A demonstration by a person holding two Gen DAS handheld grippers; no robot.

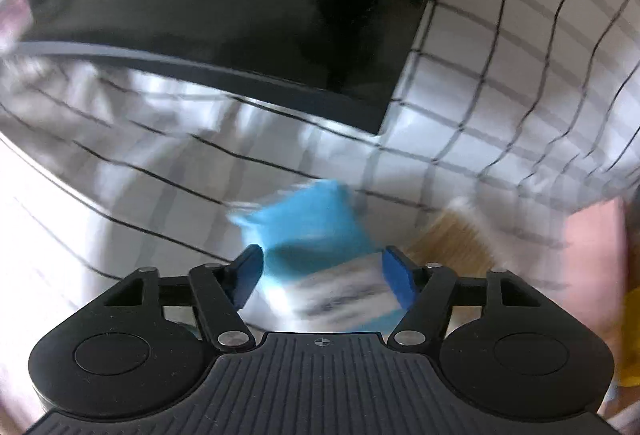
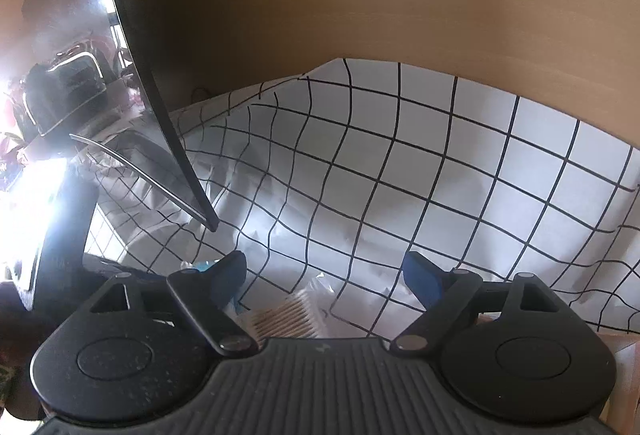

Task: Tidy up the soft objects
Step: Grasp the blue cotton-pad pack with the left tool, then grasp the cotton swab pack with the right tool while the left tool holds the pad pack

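Sitting between left hand-held gripper [image 1: 322,273] fingers: blue packet [image 1: 316,243]

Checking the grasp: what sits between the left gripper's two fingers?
In the left wrist view, a blue-and-white soft packet sits between the fingers of the left gripper, apparently gripped; blur hides details.

My right gripper [image 2: 324,275] hangs with jaws spread and empty over the checked cloth [image 2: 440,175]; a pack of cotton swabs [image 2: 286,319] lies at its near edge.
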